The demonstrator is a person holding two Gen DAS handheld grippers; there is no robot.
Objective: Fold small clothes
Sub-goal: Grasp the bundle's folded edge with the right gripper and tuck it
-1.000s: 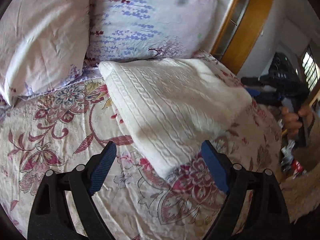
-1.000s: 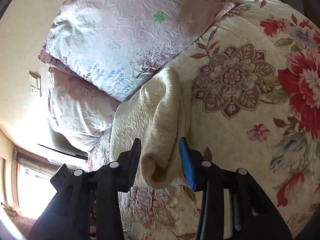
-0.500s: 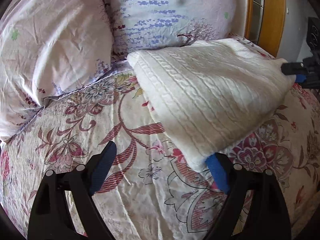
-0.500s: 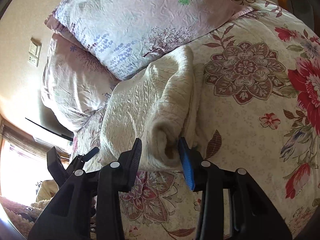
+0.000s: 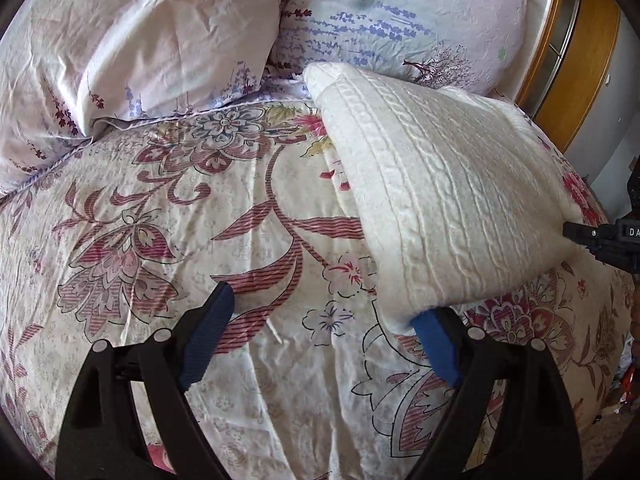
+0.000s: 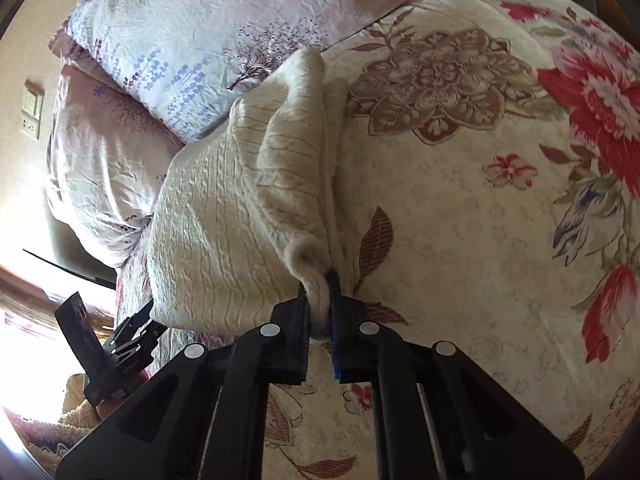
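A cream cable-knit sweater (image 5: 448, 200) lies folded on the floral bedspread (image 5: 200, 240), its near edge lifted. My left gripper (image 5: 324, 320) is open; its right finger (image 5: 436, 344) sits under the sweater's near corner and its left finger rests on the bedspread. My right gripper (image 6: 320, 304) is shut on the rolled edge of the sweater (image 6: 240, 208) at its other corner. The right gripper also shows at the right edge of the left wrist view (image 5: 600, 236), and the left gripper shows at the lower left of the right wrist view (image 6: 120, 344).
Two pale floral pillows (image 5: 140, 40) (image 5: 400, 12) lie against the head of the bed just behind the sweater. A wooden door frame (image 5: 576, 48) stands at the right. A wall switch (image 6: 32, 108) is on the left wall.
My right gripper has closed on the sweater's rolled edge. My left gripper moved in, and its right finger slid under the sweater's near corner.
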